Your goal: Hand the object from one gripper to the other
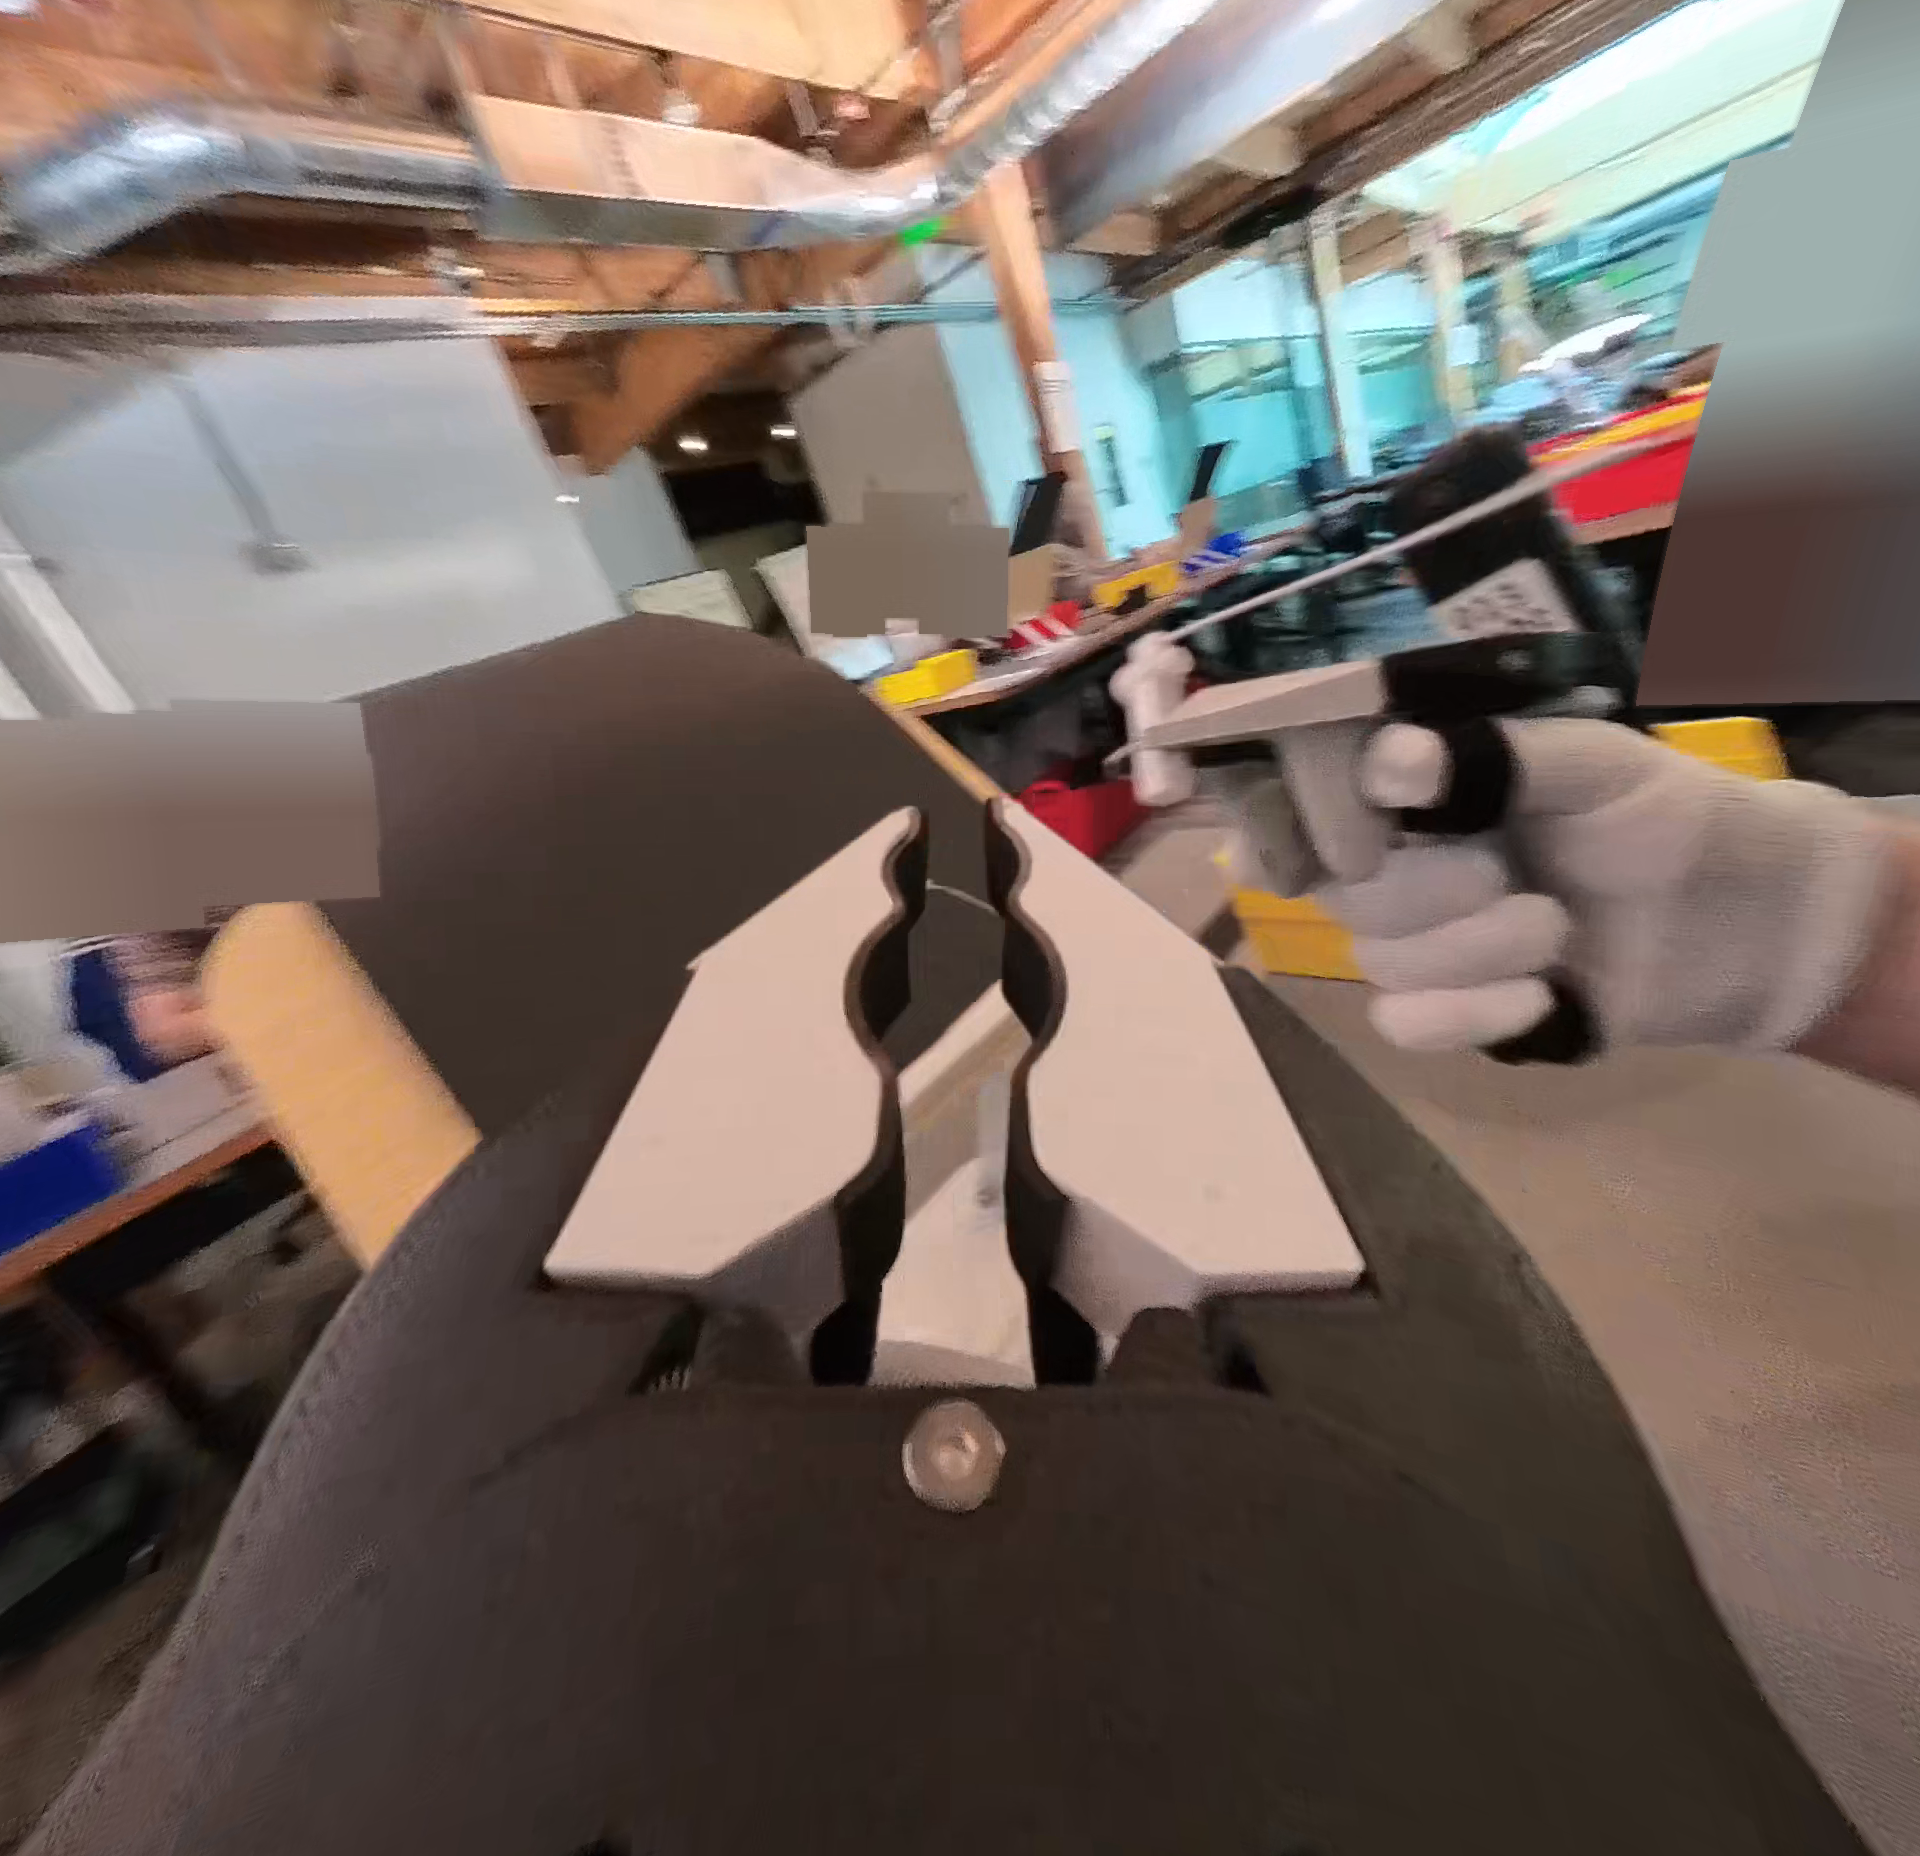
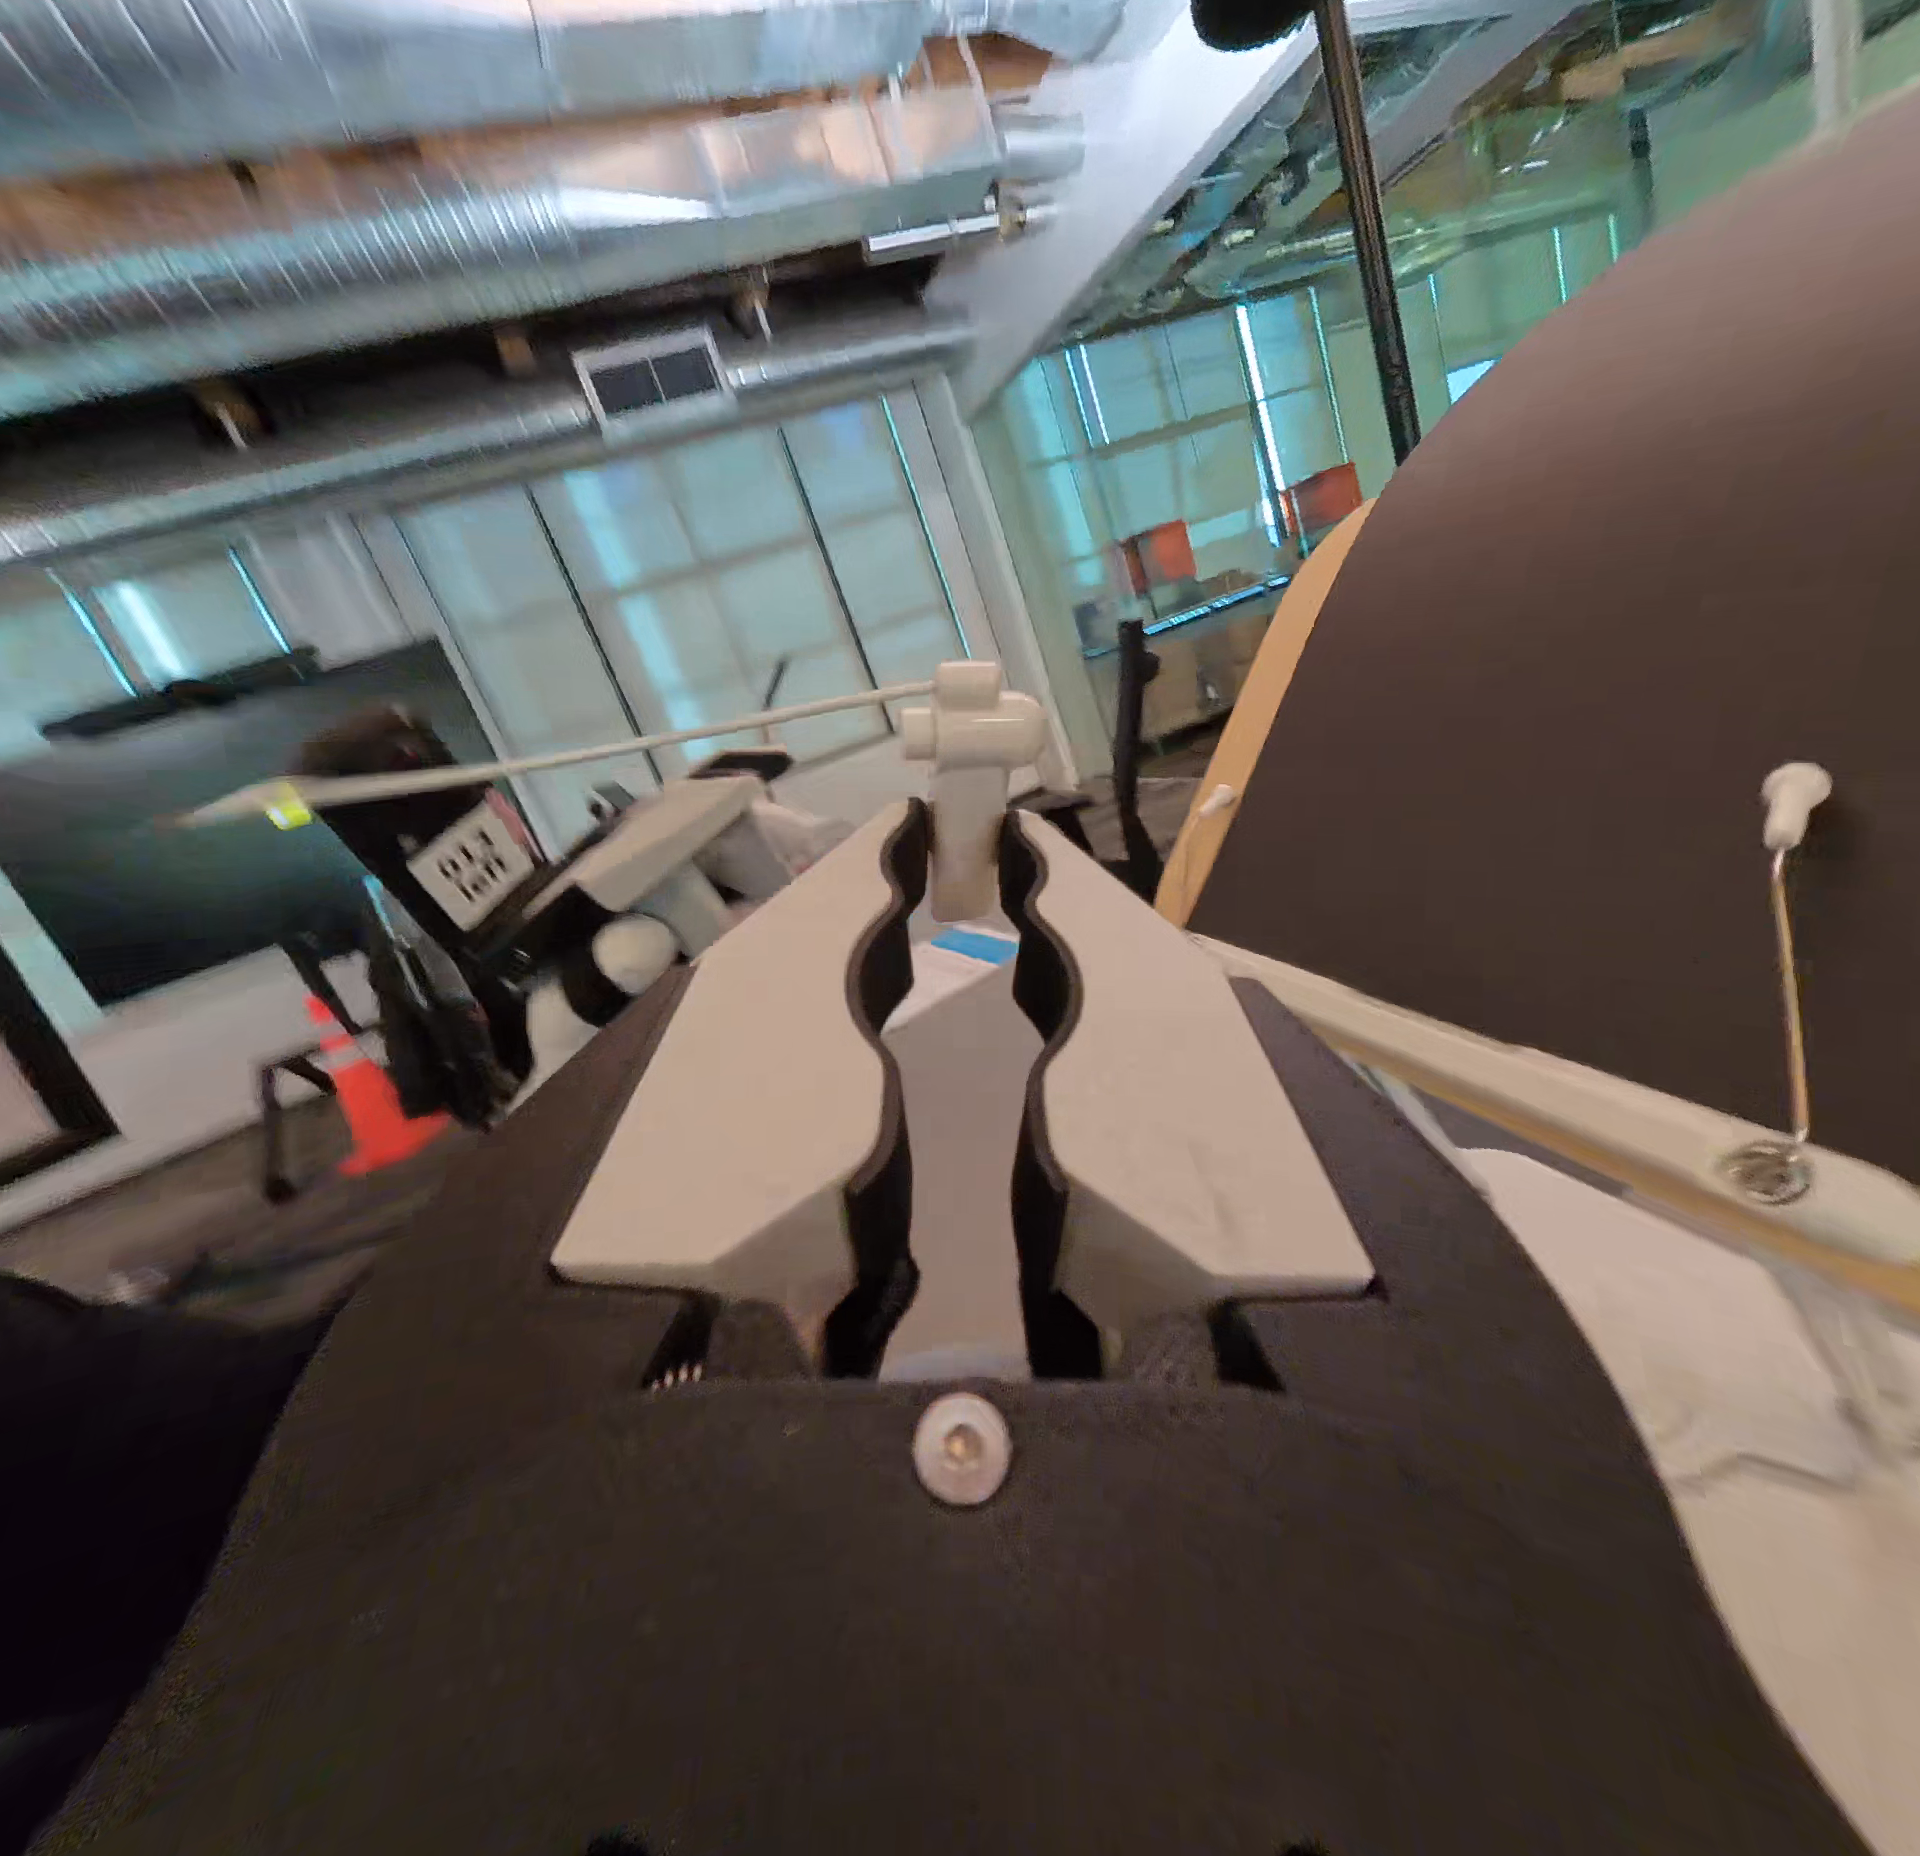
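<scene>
- While the right gripper (image 2: 961, 856) was clamped on the stem of a white plastic fitting (image 2: 971, 757), a thin white rod (image 2: 582, 757) ran off from the fitting's head toward the left gripper (image 2: 665, 850), which showed farther off in that view.
- Left wrist view: left gripper (image 1: 956, 850) had its fingers drawn near together with a narrow gap; nothing visibly held between them. A faint thin line crossed the gap; could not tell what it was.
- From that same view, the fitting (image 1: 1148, 710) sat at the tip of the right gripper (image 1: 1143, 741), held by a gloved hand (image 1: 1621, 892), well apart from the left gripper's fingers.
- Stage, as judged: object in the right gripper, handover not yet made.
- Risk: grip was only on the small stem near the fingertips; the long rod gives leverage, so a knock from the left gripper could twist the fitting or pop it out.
- Risk: left fingers looked too close together to take the fitting; if not widened, they would push it rather than receive it.
- Risk: both views were motion-blurred, so alignment may be poor.
- Around the fitting: a large dark curved board (image 2: 1621, 663) to its right, with a wire hook (image 2: 1789, 975) and white peg (image 2: 1795, 793); an orange cone (image 2: 369, 1089) low to its left. The board crowded the right side of the handover space.
</scene>
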### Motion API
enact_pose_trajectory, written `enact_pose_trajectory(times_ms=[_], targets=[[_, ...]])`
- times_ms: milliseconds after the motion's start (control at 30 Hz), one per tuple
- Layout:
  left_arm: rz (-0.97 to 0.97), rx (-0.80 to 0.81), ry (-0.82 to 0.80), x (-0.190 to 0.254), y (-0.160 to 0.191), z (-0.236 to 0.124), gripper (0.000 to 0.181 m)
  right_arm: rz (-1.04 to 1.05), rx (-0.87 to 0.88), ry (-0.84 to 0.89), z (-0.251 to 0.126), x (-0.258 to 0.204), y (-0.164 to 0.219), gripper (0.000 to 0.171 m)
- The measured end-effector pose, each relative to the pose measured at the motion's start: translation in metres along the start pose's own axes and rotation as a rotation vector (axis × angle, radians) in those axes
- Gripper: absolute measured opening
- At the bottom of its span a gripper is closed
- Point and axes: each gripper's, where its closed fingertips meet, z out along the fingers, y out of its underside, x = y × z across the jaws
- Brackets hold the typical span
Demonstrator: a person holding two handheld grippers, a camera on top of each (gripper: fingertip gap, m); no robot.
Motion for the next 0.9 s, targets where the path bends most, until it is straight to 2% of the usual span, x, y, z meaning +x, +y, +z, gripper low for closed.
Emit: enact_pose_trajectory(times_ms=[100,233,367,633,900], targets=[[-0.013,0.05,-0.111,-0.016,0.002,0.0,0.005,0.109,0.054,-0.013,-0.001,0.006,-0.001,0.011],[0.325,-0.035,-0.158,0.01,0.02,0.015,0.016,0.223,0.153,-0.088,0.001,-0.005,-0.008,0.011],[0.48,0.011,-0.182,0.034,0.015,0.022,0.024,0.272,0.18,-0.159,0.008,-0.021,-0.003,0.011],[0.608,0.026,-0.21,0.046,0.011,0.023,0.025,0.336,0.187,-0.286,0.022,-0.05,0.018,0.011],[0.698,0.054,-0.265,0.051,0.006,0.021,0.01,0.374,0.225,-0.299,0.021,-0.054,0.016,0.011]])
